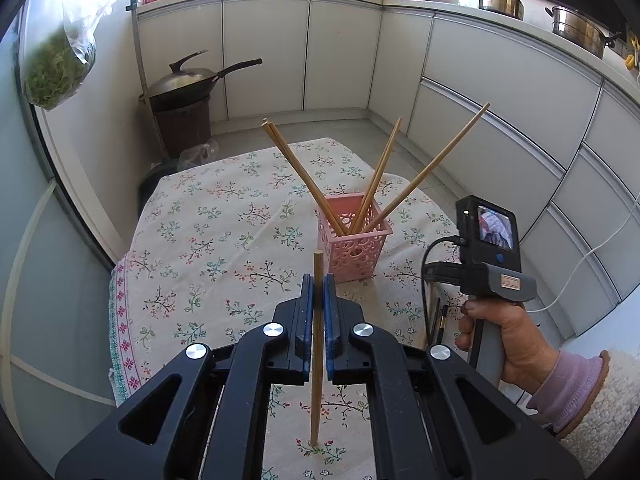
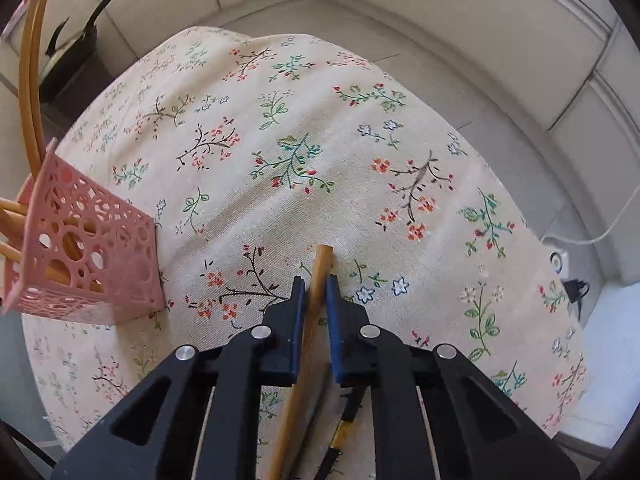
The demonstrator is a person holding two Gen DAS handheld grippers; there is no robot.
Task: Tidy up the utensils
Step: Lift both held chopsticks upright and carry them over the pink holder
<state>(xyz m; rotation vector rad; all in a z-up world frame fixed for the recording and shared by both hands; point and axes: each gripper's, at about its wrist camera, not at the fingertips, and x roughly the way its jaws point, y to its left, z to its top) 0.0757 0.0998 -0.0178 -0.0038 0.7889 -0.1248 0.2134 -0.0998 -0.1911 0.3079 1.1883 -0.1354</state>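
- Left gripper (image 1: 319,280) is clamped on 1 wooden chopstick (image 1: 318,344), held upright in front of the pink basket (image 1: 354,250), probably ready for dropping in.
- Basket stands on the floral tablecloth (image 1: 208,240) with 4 chopsticks fanned out of it.
- Right gripper (image 2: 316,285), angled steeply down, pinches another chopstick (image 2: 310,328) just off the cloth; a dark utensil (image 2: 344,424) lies beside it.
- Person's hand (image 1: 500,344) grips the right handle.
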